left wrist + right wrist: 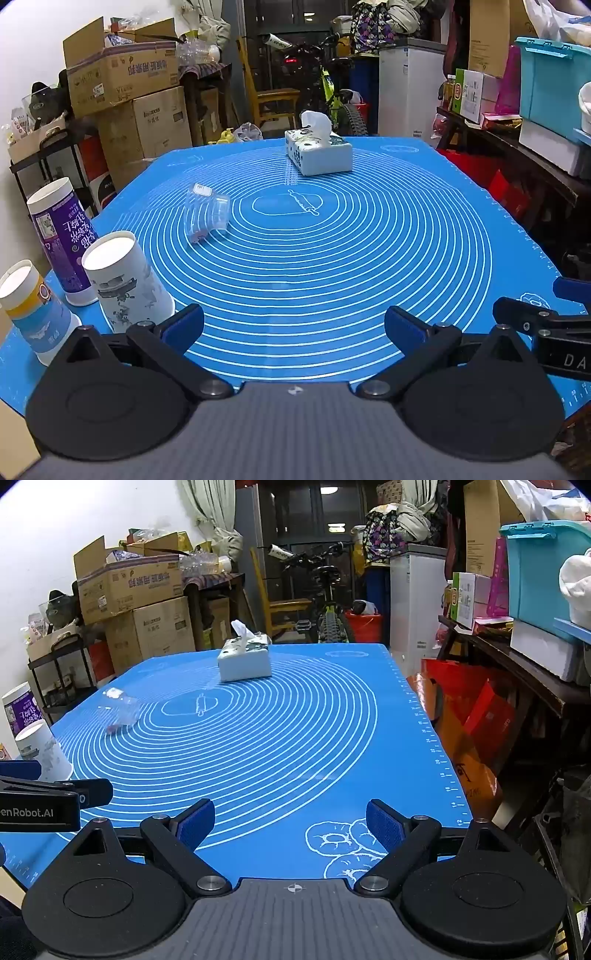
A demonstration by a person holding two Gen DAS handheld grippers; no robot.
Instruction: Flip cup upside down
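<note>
Cup: the clear plastic cup lies on its side on the blue mat, well ahead of the left tongs and a little to their left; from the right tongs it sits far ahead-left.
Tongs: both pairs gape wide, holding nothing, low over the near part of the table.
Risk, crush: the cup looks thin, so I'd guess a hard squeeze would buckle it.
Risk, roll: on its side, a nudge from one finger may send it rolling away.
Risk, neighbours: three paper tubes stand just left of the left tongs; a wide swing could topple them.
Room: open mat ahead; tissue box far beyond; table edge close on the right tongs' right.
</note>
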